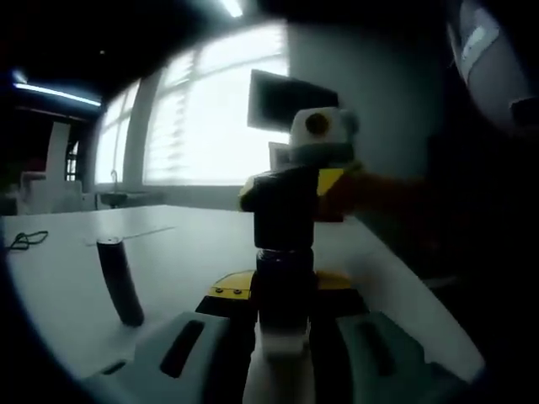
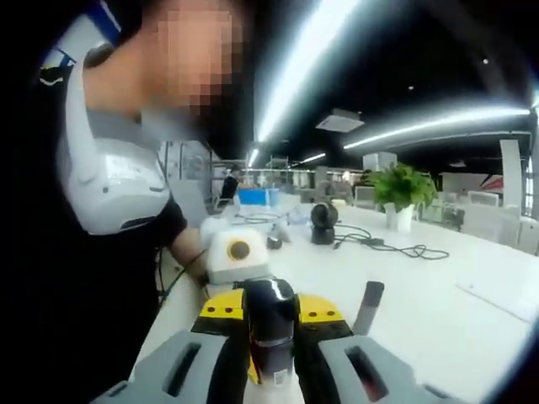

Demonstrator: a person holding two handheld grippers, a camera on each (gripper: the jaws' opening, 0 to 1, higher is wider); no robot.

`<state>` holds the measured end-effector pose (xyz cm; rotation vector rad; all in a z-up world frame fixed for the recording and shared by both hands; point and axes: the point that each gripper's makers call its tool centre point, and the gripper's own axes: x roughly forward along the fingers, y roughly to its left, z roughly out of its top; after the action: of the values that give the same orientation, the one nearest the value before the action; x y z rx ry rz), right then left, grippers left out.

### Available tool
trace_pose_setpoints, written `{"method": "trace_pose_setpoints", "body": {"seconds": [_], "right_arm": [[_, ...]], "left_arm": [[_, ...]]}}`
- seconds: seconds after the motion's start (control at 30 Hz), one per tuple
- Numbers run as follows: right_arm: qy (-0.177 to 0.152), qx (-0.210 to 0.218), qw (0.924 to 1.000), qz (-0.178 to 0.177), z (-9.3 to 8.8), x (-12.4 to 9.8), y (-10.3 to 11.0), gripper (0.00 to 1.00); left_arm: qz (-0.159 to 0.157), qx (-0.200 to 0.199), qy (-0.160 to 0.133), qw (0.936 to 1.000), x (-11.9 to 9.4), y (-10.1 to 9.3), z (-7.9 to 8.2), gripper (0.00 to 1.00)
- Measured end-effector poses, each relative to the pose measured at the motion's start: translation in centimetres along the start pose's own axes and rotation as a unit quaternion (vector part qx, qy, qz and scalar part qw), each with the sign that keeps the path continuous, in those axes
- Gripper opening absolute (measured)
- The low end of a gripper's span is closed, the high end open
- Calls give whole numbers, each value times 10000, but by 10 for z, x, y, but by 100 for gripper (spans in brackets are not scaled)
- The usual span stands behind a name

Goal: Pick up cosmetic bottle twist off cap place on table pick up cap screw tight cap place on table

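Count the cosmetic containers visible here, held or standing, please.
2. One bottle is gripped by the left claw and the right claw; one dark tube stands free on the table beside them. Others may be hidden.

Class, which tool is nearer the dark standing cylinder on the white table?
Left, probably. The left tool is beside the dark cylinder; the right tool grips the dark bottle from its far side.

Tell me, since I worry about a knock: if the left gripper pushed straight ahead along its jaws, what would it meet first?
The right gripper, probably: it sits directly ahead, clamped on the far end of the cosmetic bottle that the left gripper holds. The dark cap standing on the table lies off to the side.
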<state>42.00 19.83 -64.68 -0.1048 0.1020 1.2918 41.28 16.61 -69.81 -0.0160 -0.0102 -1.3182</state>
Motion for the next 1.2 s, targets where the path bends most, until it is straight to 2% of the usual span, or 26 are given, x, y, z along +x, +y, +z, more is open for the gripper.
{"method": "trace_pose_setpoints", "body": {"seconds": [0.4, 0.67, 1.03, 1.2], "right_arm": [[-25, -111, 9978, -650, 0, 2, -1, 14], [-71, -109, 9928, -1192, 0, 1, -1, 14], [-164, -13, 9811, -1930, 0, 1, -4, 13], [-128, -46, 9682, -2496, 0, -1, -6, 13]], "left_arm": [[94, -52, 22, 9999, -1, 3, 1, 14], [116, -33, 31, 9999, -1, 3, 1, 13], [221, -24, 36, 9997, -2, 7, 1, 13], [276, -26, 43, 9996, -2, 8, 1, 13]]}}
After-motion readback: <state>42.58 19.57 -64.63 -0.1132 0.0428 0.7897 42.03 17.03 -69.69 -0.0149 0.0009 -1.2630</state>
